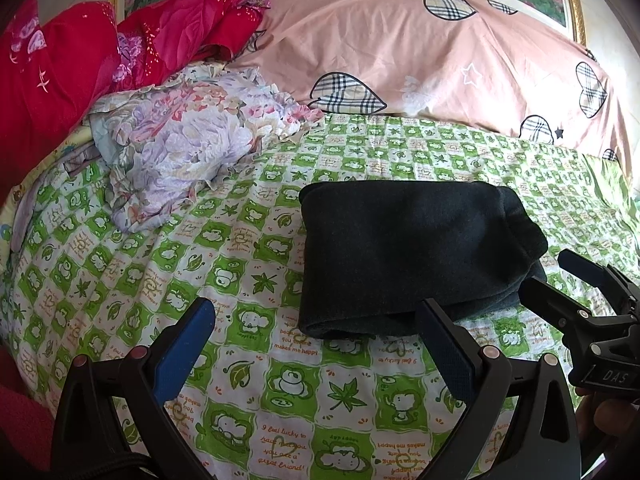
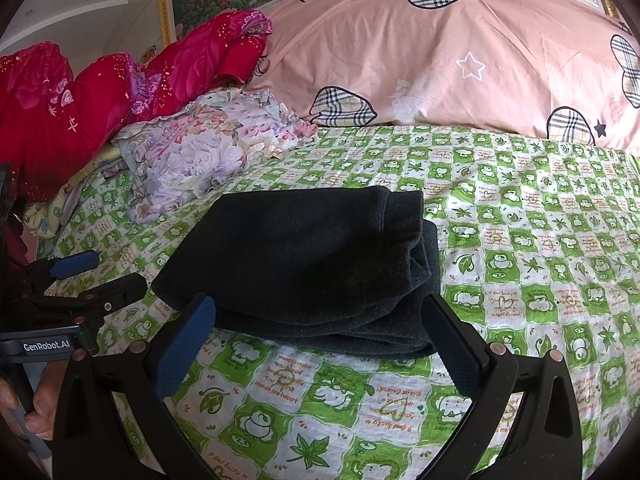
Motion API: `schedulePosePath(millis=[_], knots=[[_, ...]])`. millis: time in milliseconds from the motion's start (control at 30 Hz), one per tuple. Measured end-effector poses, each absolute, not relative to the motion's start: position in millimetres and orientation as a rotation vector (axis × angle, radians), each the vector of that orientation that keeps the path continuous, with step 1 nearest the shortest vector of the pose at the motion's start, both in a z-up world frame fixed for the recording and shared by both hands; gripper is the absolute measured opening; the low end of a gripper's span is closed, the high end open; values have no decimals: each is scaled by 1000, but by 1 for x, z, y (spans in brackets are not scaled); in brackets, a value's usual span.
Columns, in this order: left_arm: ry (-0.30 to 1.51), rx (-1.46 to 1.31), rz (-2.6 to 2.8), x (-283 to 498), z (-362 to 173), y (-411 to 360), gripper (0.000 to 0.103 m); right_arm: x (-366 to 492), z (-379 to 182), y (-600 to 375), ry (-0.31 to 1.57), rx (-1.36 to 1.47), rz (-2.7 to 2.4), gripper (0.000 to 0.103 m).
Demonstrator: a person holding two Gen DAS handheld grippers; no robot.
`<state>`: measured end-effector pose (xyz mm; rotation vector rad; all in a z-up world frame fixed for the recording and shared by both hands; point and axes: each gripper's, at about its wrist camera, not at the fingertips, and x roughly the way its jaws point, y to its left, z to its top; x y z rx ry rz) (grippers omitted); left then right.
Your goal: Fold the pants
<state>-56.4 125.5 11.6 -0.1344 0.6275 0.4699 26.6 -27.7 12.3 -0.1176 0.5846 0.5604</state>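
Note:
The dark pants point(image 1: 408, 256) lie folded into a thick rectangular bundle on the green checked bedsheet point(image 1: 240, 280). They also show in the right wrist view point(image 2: 304, 268). My left gripper point(image 1: 316, 320) is open and empty, just in front of the bundle's near left corner. My right gripper point(image 2: 320, 320) is open and empty, its fingers straddling the bundle's near edge without holding it. The right gripper also shows in the left wrist view point(image 1: 564, 276), beside the bundle's right end. The left gripper shows in the right wrist view point(image 2: 108, 276), left of the bundle.
A crumpled floral cloth point(image 1: 180, 148) lies at the far left of the bed. Red bedding point(image 1: 80, 68) is piled behind it. A pink quilt with plaid hearts point(image 1: 420, 52) runs along the back. The green checked sheet point(image 2: 540, 240) stretches right of the bundle.

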Motion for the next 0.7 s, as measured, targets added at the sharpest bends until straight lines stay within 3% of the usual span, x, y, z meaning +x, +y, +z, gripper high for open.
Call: schedulePosePath(millis=[700], knots=[[657,-153,425,-42,14,131,101,31,15,-29,589,-123,544,102]])
